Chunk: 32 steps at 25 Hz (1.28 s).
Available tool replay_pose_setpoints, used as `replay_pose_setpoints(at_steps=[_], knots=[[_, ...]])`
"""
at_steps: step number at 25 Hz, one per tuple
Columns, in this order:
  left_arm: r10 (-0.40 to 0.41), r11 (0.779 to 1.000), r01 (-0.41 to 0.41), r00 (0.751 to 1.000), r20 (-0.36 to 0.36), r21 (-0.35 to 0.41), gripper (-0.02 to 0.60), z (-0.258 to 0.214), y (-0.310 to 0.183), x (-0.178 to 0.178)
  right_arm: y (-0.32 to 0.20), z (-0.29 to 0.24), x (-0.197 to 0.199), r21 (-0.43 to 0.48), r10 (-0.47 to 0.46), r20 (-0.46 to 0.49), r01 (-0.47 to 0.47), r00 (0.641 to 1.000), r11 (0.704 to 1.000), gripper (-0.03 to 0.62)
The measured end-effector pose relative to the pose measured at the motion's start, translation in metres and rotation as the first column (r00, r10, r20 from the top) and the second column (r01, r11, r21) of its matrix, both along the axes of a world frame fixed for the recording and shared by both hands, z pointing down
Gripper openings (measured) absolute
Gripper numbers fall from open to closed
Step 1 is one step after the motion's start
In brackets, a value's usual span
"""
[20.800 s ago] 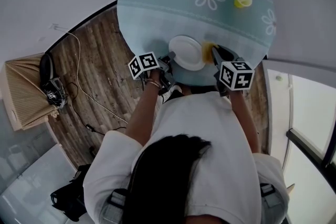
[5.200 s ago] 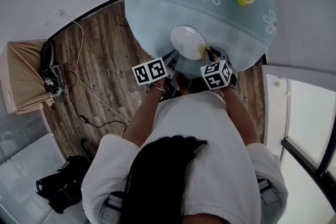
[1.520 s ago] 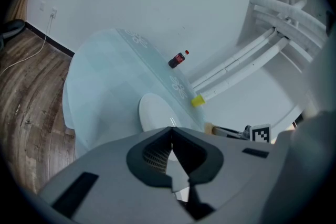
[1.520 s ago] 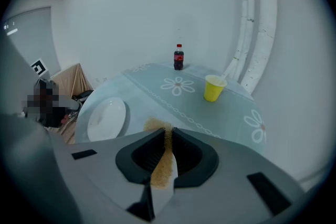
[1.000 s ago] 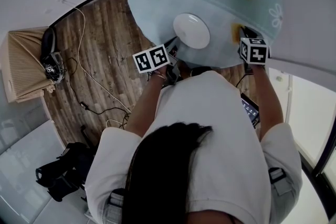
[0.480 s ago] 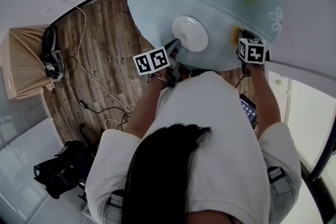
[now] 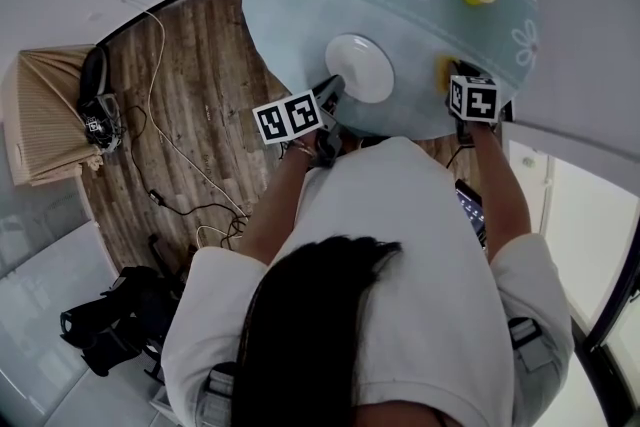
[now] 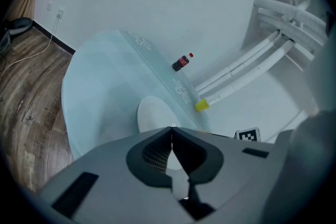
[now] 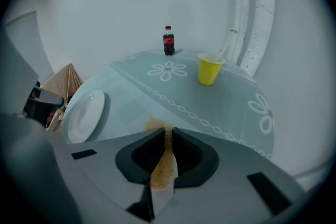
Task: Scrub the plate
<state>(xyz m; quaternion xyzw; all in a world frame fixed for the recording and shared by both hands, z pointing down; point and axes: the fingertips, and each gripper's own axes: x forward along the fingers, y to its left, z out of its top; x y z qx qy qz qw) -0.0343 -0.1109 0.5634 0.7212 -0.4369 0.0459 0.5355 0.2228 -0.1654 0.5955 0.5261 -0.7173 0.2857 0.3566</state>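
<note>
Your right gripper (image 9: 168, 132) pinches the sponge (image 9: 164, 166), well right of the plate (image 7: 360, 68); scrubbing means moving left. Your left gripper (image 8: 171, 128), fully closed, sits nearer, at the plate's rim.

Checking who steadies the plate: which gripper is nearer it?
Left. The left gripper sits at the near edge of the plate; the right gripper, holding the sponge, is apart to its right.
</note>
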Motion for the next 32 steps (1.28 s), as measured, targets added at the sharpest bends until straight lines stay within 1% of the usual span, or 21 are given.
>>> replay_pose_setpoints(at_steps=[13,18,23,25,28,30,32], knots=[[-0.016,1.000,0.017,1.000,0.005,-0.019,0.011,0.001,0.001,-0.006,-0.002,0.008,0.004,-0.020,0.028,-0.002,-0.028,1.000,0.999,0.055],[-0.028,0.999,0.028,1.000,0.002,-0.039,0.011,0.006,0.003,-0.005,-0.002,0.007,0.003,-0.018,0.020,0.006,-0.020,1.000,1.000,0.055],[-0.026,0.999,0.026,1.000,-0.016,-0.036,0.011,0.007,0.001,-0.005,-0.001,0.005,0.002,-0.006,0.054,0.064,-0.053,0.997,0.999,0.055],[-0.022,0.999,0.021,0.999,-0.030,-0.030,0.011,0.006,0.001,-0.003,0.001,0.004,0.002,-0.005,0.059,0.081,-0.059,0.995,0.998,0.055],[-0.012,1.000,0.012,0.999,-0.032,-0.024,0.011,0.004,-0.001,0.000,0.002,-0.001,0.001,0.005,0.067,0.123,-0.068,0.990,0.998,0.059],[-0.006,1.000,0.006,1.000,-0.030,-0.025,0.011,0.004,-0.001,0.000,0.003,-0.004,-0.002,0.005,0.065,0.157,-0.067,0.985,0.998,0.116],[-0.004,1.000,0.003,1.000,-0.029,-0.026,0.011,0.004,-0.001,0.000,0.004,-0.006,-0.004,0.001,0.071,0.183,-0.072,0.981,0.997,0.134]])
